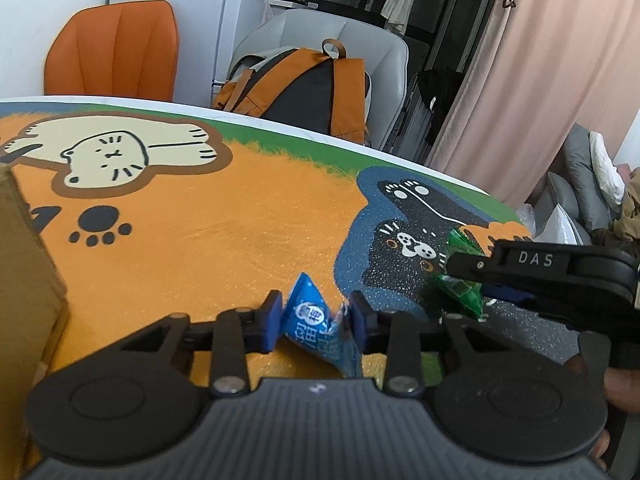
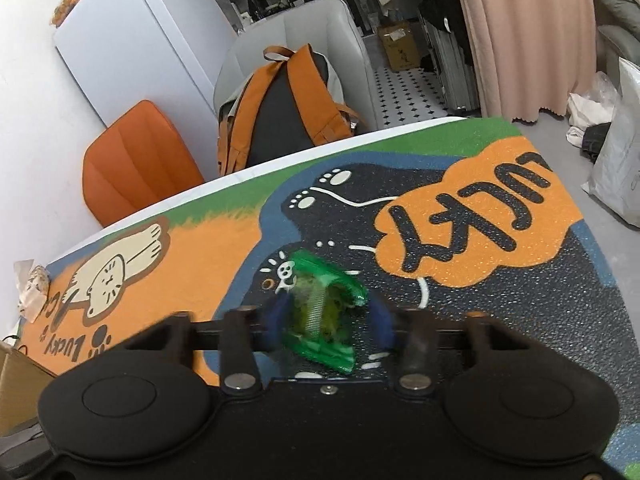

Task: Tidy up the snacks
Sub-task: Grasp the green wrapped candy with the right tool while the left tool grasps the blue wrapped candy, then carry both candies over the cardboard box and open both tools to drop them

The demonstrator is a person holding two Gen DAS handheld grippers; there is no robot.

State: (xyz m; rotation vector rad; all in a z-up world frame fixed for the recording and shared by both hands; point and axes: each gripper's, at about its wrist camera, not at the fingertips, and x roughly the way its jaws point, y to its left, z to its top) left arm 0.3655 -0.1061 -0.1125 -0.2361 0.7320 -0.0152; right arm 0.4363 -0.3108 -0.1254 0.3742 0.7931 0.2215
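My left gripper [image 1: 318, 320] is shut on a blue snack packet [image 1: 316, 322] with white print, held just above the cartoon cat mat [image 1: 240, 224]. My right gripper [image 2: 326, 320] is shut on a green snack packet [image 2: 324, 312], held over the black cat part of the mat [image 2: 520, 304]. In the left wrist view the right gripper [image 1: 464, 276] reaches in from the right with the green packet [image 1: 460, 280] in its fingers.
A cardboard box [image 1: 24, 264] stands at the left edge of the table; its corner shows in the right wrist view [image 2: 20, 376]. A wrapped snack [image 2: 34, 288] lies at the table's far left edge. An orange chair [image 1: 116, 48] and a backpack [image 1: 296, 84] on a grey chair stand behind the table.
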